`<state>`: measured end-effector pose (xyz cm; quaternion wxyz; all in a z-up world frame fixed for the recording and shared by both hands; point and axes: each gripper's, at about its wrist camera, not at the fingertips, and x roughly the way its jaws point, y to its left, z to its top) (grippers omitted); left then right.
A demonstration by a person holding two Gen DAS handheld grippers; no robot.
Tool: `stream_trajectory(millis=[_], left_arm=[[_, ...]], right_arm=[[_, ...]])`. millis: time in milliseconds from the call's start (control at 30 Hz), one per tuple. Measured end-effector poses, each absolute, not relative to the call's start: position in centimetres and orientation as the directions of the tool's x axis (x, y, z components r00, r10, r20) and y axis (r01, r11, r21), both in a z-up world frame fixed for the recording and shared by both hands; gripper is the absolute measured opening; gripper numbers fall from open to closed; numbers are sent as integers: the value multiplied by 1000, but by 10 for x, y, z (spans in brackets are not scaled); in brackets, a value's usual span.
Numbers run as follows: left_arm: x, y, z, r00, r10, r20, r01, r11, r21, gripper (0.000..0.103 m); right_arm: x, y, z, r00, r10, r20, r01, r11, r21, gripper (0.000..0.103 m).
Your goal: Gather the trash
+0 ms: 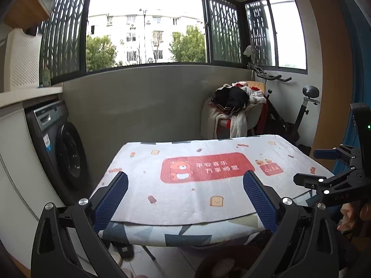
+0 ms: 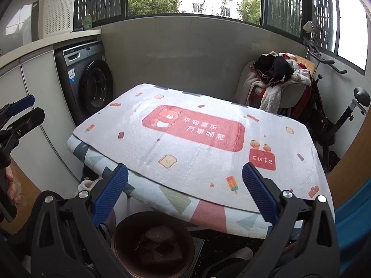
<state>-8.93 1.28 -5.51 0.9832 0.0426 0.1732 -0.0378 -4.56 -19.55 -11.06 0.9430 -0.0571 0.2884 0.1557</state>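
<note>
A brown round bin stands on the floor below the table's near edge, with crumpled trash inside; it also shows in the left wrist view. The table carries a white printed cloth, also in the left wrist view, with no loose trash visible on it. My left gripper is open and empty over the table's near edge. My right gripper is open and empty above the bin and the table's near edge. The right gripper also shows at the right of the left wrist view.
A washing machine stands at the left under a counter with a white basket. A chair piled with clothes and an exercise bike stand at the back right. Slippers lie under the table.
</note>
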Motion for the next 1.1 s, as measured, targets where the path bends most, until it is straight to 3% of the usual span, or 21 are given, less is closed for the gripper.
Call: stream_trajectory(millis=[367,1100], left_arm=[[-92,23,-36,924,-111,-366,84,992,-89,97],[-89,13,-38,918,-87,-387,86,996,-21,97]], right_arm=[[-59,-214,-83,812,273,-516,-298,954,35,97],[-61,-226,-79,825,256,-504,-264,963,56,97]])
